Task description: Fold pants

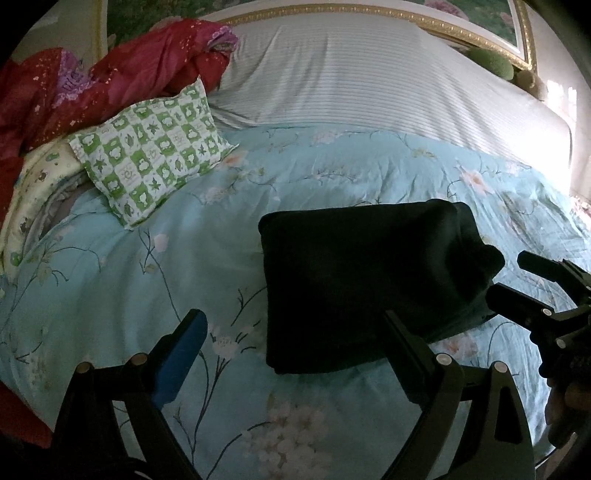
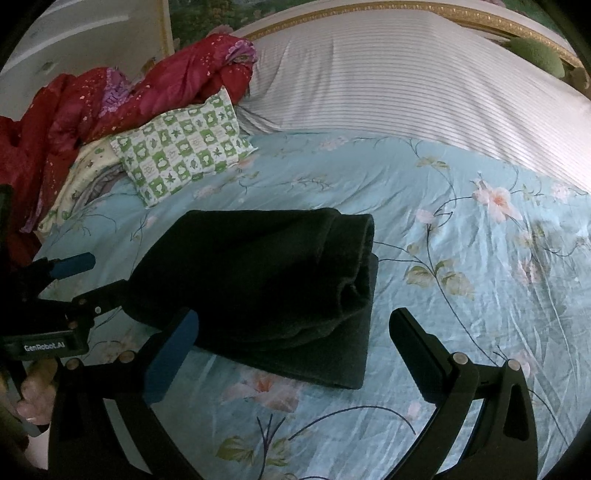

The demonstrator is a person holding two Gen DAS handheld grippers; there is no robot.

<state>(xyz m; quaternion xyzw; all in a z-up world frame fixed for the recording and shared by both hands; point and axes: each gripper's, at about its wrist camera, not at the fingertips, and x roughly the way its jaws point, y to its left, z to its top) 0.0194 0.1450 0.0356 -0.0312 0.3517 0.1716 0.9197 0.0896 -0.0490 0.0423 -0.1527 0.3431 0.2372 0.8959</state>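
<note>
Left wrist view: left gripper point(image 1: 295, 341), jaws spread, empty; folded pants point(image 1: 362, 284) on the bed point(image 1: 110, 280), just ahead, toward the right jaw. Right wrist view: right gripper point(image 2: 291, 347), jaws spread, empty; pants point(image 2: 258, 280) ahead-left, top layer bulging. Advice: press the bulge flat and square the edges.

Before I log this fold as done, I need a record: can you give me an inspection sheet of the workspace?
Surface: blue floral quilt, striped sheet behind.
Job's things: dark pants folded into a compact stack on the quilt.
Clutter: green checked pillow, red bedding heaped at far left.
Grippers: left gripper open, empty; right gripper open, empty; both beside the pants.
Cables: nothing seen.
Surroundings: gold-trimmed headboard.
</note>
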